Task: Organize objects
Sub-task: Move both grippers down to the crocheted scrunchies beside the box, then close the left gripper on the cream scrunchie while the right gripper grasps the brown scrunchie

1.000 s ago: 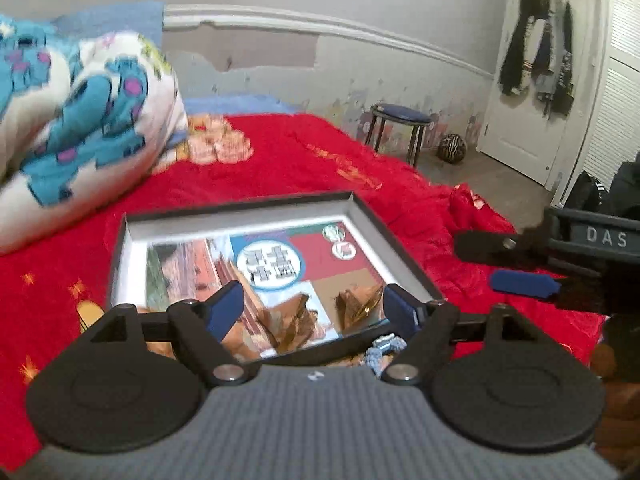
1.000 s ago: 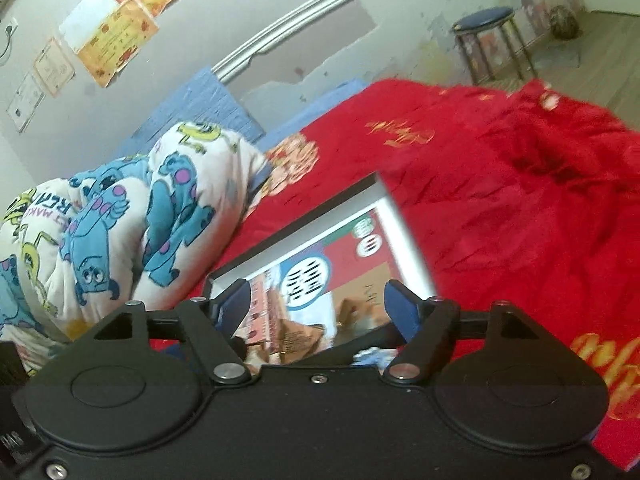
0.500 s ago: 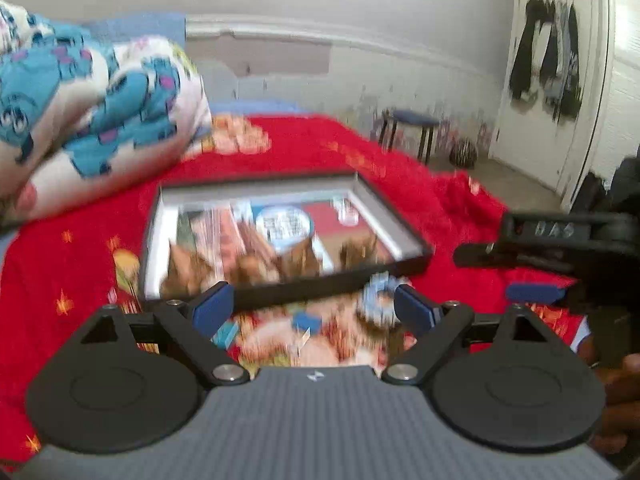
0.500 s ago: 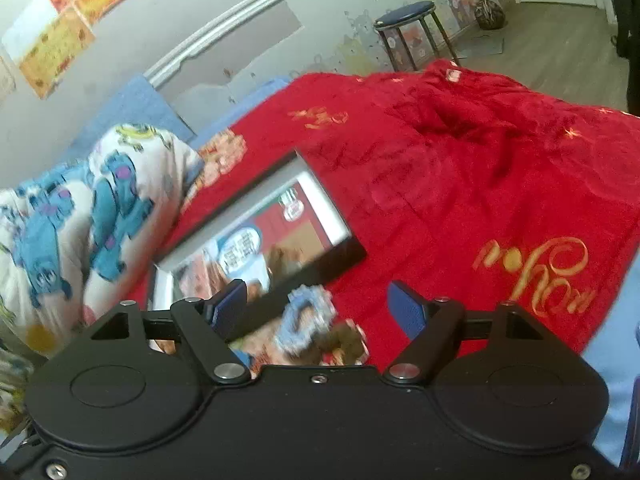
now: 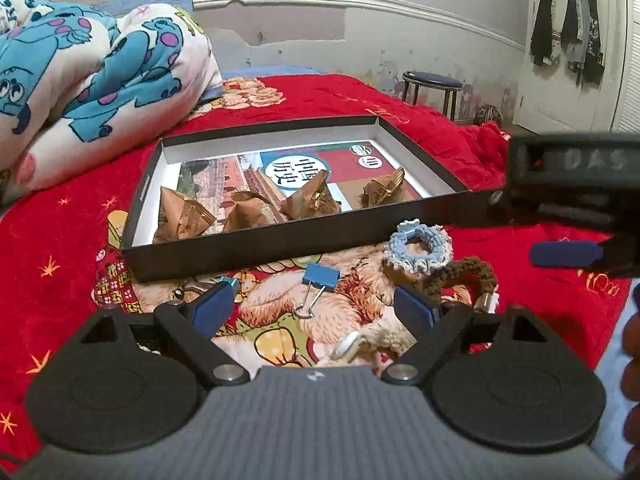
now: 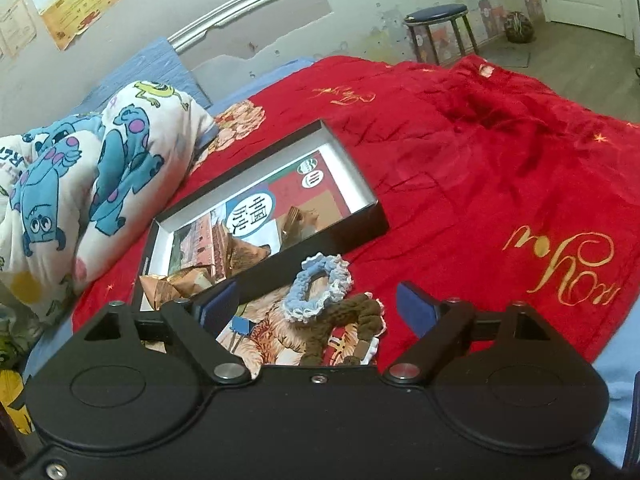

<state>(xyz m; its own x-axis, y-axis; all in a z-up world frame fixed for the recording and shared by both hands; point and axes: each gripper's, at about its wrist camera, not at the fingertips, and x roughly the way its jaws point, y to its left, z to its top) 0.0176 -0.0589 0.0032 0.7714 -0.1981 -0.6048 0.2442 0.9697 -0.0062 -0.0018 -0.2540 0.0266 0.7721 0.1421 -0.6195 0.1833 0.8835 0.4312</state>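
Observation:
A shallow black box lies on the red bedspread and holds several folded brown paper pieces; it also shows in the right wrist view. In front of it lie a blue binder clip, a light blue crochet scrunchie and a brown crochet scrunchie. My left gripper is open and empty, just short of the clip. My right gripper is open and empty, with the blue scrunchie and brown scrunchie between its fingers' lines. The right gripper shows at the left view's right edge.
A bundled white quilt with blue monsters lies at the left behind the box. The red bedspread stretches to the right. A stool and a door with hanging clothes stand beyond the bed.
Both grippers have pulled back toward me from the box. The clip and the two scrunchies in front of the box have come into view. Both stay open.

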